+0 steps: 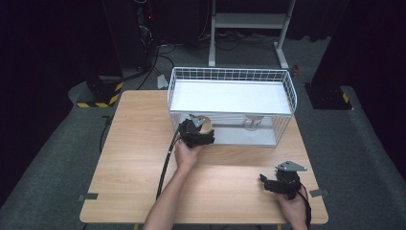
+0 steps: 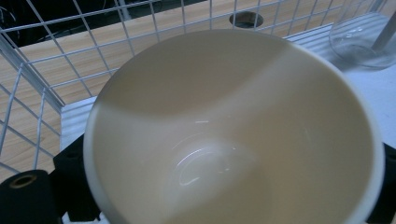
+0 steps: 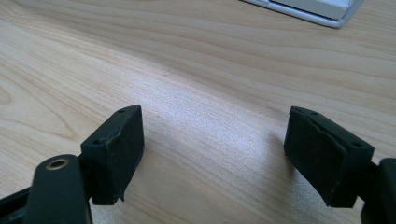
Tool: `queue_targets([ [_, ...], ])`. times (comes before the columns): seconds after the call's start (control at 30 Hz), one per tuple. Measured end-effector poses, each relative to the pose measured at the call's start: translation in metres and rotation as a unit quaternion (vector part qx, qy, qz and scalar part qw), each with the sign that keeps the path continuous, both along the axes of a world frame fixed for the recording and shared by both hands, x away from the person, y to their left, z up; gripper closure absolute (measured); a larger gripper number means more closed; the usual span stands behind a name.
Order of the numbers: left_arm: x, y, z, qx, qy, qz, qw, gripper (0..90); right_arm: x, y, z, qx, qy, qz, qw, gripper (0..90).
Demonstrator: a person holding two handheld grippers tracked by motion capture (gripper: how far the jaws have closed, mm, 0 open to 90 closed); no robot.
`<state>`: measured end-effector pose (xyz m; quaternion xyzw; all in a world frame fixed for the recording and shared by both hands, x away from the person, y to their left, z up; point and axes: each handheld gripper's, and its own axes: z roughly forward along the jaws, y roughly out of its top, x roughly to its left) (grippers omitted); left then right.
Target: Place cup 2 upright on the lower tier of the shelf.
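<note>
Nearest the person, the right gripper [image 1: 271, 184] rests low over the bare wooden table [image 1: 139, 143] at its near right corner, held by the right hand [image 1: 293, 207]; in the right gripper view its two black pads [image 3: 116, 149] stand wide apart with only wood grain between them, and a strip of the white rack base [image 3: 322, 11] lies ahead of them at the far edge. Farther out, the left hand [image 1: 186, 154] holds the left gripper [image 1: 203, 130] at the front of the white wire rack [image 1: 231, 103], with its cable [image 1: 165, 165] trailing back toward the person. A cream bowl [image 2: 233, 135] sits right at this gripper's jaws, its open mouth facing the camera; black jaw parts show at either side of its rim, so the jaws look closed on it, though the contact itself is hidden. Beyond the bowl, ahead and to the right of the gripper, a clear glass [image 2: 357, 35] stands on the rack's lower shelf [image 2: 373, 93], and the wire grid [image 2: 56, 74] rises ahead and to the left.
</note>
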<state>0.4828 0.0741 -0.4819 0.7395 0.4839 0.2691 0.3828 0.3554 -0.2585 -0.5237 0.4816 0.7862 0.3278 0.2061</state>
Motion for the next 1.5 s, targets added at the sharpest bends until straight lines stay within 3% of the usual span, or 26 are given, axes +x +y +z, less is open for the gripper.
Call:
queue_targets([
  [0.13, 0.004, -0.001, 0.0, -0.001, 0.005, -0.003, 1.0, 8.1, 0.0, 0.0, 0.0, 0.0, 0.0, 0.0, 1.0, 20.4],
  [0.17, 0.004, 0.002, 0.002, 0.025, -0.005, -0.006, 0.9997, 8.1, 0.0, 0.0, 0.0, -0.001, -0.001, 0.001, 1.0, 20.4],
  [0.43, 0.002, 0.0, 0.003, 0.023, -0.008, 0.008, 0.9997, 7.0, 0.0, 0.0, 0.0, -0.001, -0.001, 0.001, 1.0, 20.4],
  [0.83, -0.003, 0.004, 0.007, 0.023, -0.006, -0.006, 0.9997, 2.9, 0.0, 0.0, 0.0, -0.001, -0.001, 0.001, 1.0, 20.4],
  [0.97, -0.007, 0.006, 0.007, 0.017, 0.0, 0.011, 0.9998, 3.6, 0.0, 0.0, 0.0, -0.001, -0.001, 0.001, 1.0, 20.4],
  [1.07, -0.009, 0.008, 0.005, 0.007, 0.013, -0.001, 0.9999, 5.6, 0.0, 0.0, 0.0, -0.001, -0.001, 0.001, 1.0, 20.4],
  [1.13, -0.011, 0.01, 0.005, 0.019, 0.011, 0.0, 0.9998, 6.0, 0.0, 0.0, 0.0, -0.001, -0.001, 0.001, 1.0, 20.4],
  [1.4, -0.018, 0.01, 0.0, 0.016, 0.014, 0.0, 0.9998, 8.9, 0.0, 0.0, 0.0, -0.001, -0.001, 0.001, 1.0, 20.4],
  [1.5, -0.02, 0.011, -0.002, 0.029, 0.017, -0.004, 0.9994, 11.7, 0.0, 0.0, 0.0, -0.001, -0.001, 0.001, 1.0, 20.4],
])
